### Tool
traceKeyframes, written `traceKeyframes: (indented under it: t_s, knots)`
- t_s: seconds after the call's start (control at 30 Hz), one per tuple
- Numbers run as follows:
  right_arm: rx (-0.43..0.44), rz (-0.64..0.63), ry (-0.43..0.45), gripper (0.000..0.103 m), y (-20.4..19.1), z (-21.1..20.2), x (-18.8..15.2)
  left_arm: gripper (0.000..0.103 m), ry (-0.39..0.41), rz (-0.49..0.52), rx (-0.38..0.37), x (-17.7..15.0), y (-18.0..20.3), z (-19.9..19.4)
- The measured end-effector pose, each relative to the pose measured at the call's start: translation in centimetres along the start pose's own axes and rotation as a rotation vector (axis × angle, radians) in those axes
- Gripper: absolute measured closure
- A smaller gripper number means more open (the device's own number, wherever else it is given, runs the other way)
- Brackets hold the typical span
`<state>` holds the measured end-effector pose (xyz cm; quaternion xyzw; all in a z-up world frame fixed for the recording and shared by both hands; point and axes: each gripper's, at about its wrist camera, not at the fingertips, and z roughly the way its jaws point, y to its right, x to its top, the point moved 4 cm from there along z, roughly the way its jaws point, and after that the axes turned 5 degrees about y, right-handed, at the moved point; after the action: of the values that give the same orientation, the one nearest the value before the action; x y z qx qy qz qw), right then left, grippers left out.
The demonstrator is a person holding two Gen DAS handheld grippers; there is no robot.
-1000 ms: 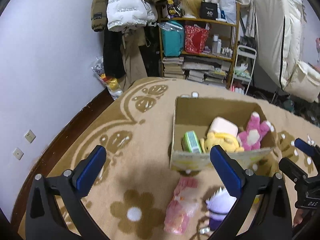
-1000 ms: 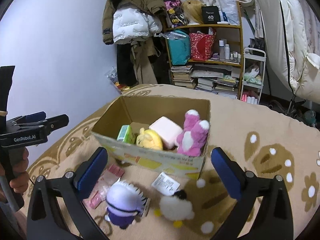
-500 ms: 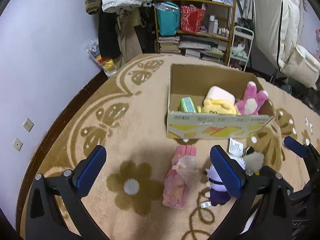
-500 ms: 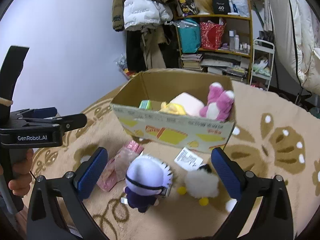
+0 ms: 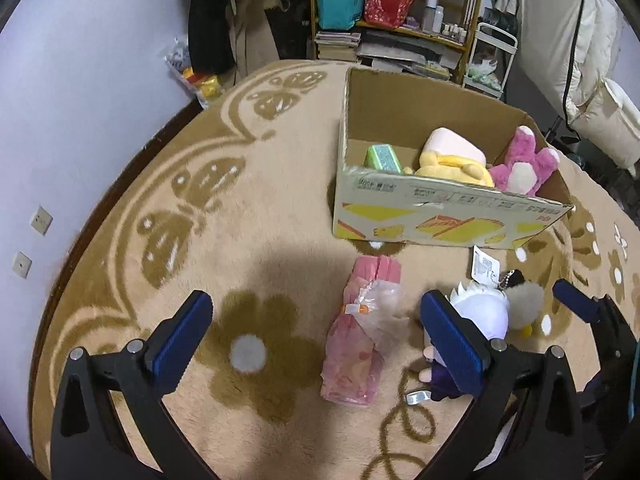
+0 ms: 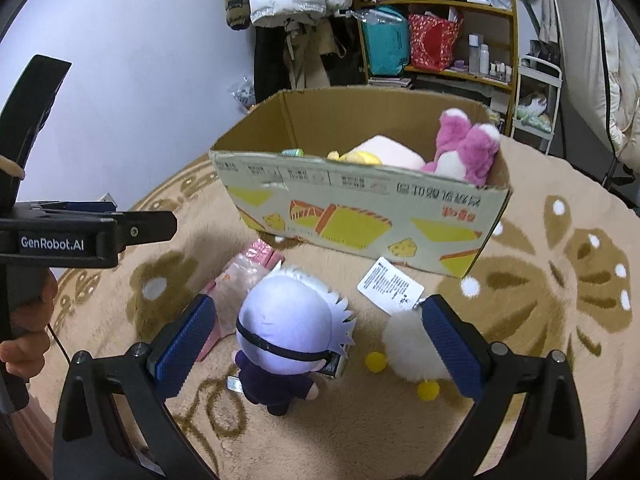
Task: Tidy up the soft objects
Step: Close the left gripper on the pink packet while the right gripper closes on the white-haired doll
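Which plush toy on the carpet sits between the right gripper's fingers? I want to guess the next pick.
The white-haired doll with the black blindfold and dark outfit sits between the open right gripper's fingers. The fluffy white keychain toy lies against the right finger.

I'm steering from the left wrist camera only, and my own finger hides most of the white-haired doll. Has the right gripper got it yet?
Observer: No. The right gripper is open, with the doll between its fingers and untouched.
Operator: Would closing catch anything else?
Observer: Possibly. The fluffy white toy lies beside the doll, partly behind the right-hand finger.
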<state>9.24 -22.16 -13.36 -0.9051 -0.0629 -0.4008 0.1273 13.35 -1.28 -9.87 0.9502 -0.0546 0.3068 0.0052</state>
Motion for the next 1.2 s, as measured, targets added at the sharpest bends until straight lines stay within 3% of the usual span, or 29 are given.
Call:
traceKeyframes:
  t_s: [0.27, 0.93, 1.2]
  knots:
    - [0.005, -0.007, -0.047, 0.0, -0.4, 2.0, -1.2, 0.0, -0.065, 0.016, 0.013, -0.8, 0.4, 2.1]
    - [0.017, -0.055, -0.124, 0.0, -1.0, 5.1, -2.3, 0.0, -0.188, 0.014, -0.047, -2.3, 1.8, 6.8]
    - [-0.023, -0.083, -0.152, 0.0, -0.8, 6.4, -2.8, 0.0, -0.236, 0.02, -0.05, -3.0, 1.9, 8.4]
